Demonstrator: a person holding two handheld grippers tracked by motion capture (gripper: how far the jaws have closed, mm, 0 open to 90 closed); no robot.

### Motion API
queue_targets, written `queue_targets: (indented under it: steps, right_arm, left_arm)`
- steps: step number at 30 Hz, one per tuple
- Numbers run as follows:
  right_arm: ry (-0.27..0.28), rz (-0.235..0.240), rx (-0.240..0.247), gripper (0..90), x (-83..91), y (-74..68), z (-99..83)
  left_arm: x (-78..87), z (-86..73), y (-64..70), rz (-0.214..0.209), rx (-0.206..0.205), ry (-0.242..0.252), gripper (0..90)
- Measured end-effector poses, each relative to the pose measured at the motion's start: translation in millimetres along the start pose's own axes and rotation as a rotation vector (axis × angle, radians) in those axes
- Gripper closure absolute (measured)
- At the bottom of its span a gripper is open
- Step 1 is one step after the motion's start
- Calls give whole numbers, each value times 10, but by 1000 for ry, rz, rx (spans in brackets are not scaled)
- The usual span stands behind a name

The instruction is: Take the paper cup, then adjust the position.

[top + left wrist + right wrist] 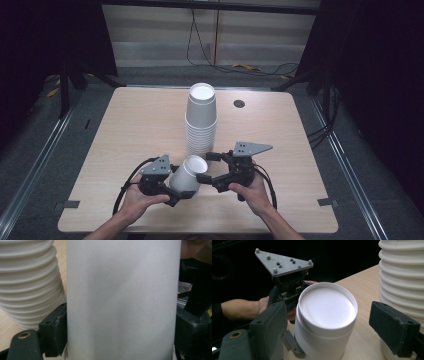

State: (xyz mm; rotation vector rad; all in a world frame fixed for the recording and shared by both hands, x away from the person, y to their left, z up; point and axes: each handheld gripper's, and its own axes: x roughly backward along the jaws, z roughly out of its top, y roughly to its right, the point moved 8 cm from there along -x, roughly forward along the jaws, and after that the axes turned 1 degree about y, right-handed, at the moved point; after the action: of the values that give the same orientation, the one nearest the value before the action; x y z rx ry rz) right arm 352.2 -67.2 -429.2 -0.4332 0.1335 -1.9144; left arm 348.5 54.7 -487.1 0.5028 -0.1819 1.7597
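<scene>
A single white paper cup [188,174] lies tilted above the table's front, its closed base turned up toward the right. My left gripper [181,185] is shut on its side wall; in the left gripper view the cup [122,300] stands between both pads. My right gripper [207,167] is open, with one jaw on each side of the cup's base end [327,307]. Its right pad [394,327] stands clear of the cup, while its left jaw is close against it. A tall stack of upside-down white cups [201,120] stands just behind.
The light wooden table [280,140] has a small round cable hole [239,104] at the back right. The cup stack [402,277] is close beside my right gripper's right jaw. Dark curtains and floor cables lie beyond the table.
</scene>
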Motion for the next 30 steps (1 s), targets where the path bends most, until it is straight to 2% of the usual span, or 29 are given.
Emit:
queue_targets:
  steps: [3, 4, 8, 10, 14, 16, 17, 23, 30]
  right_arm:
    - [-4, -10, 10, 150, 21, 12, -7]
    - [-8, -19, 16, 151, 41, 29, -22]
    - [-12, -27, 7, 165, 74, 50, -66]
    - [-33, -26, 4, 175, 86, 54, -122]
    - [-37, -76, 9, 156, 137, 104, -170]
    - [-47, -85, 10, 156, 145, 117, -180]
    - [-75, -98, 22, 156, 152, 133, -211]
    - [-121, -113, 34, 157, 134, 155, -284]
    - [-175, -114, 29, 157, 155, 181, -344]
  left_arm:
    - [4, -10, -32, 4, 2, -6, 153]
    - [12, -16, -31, 5, -10, -17, 153]
    - [30, -18, -31, 15, -19, -29, 152]
    - [46, -23, -41, 20, -20, -35, 152]
    - [74, -39, -61, 28, -4, -47, 152]
    - [79, -38, -61, 26, -7, -52, 152]
    - [80, -32, -60, 25, -14, -55, 152]
    - [67, -71, -53, 41, -9, -95, 152]
    - [77, -86, -63, 37, -9, -122, 153]
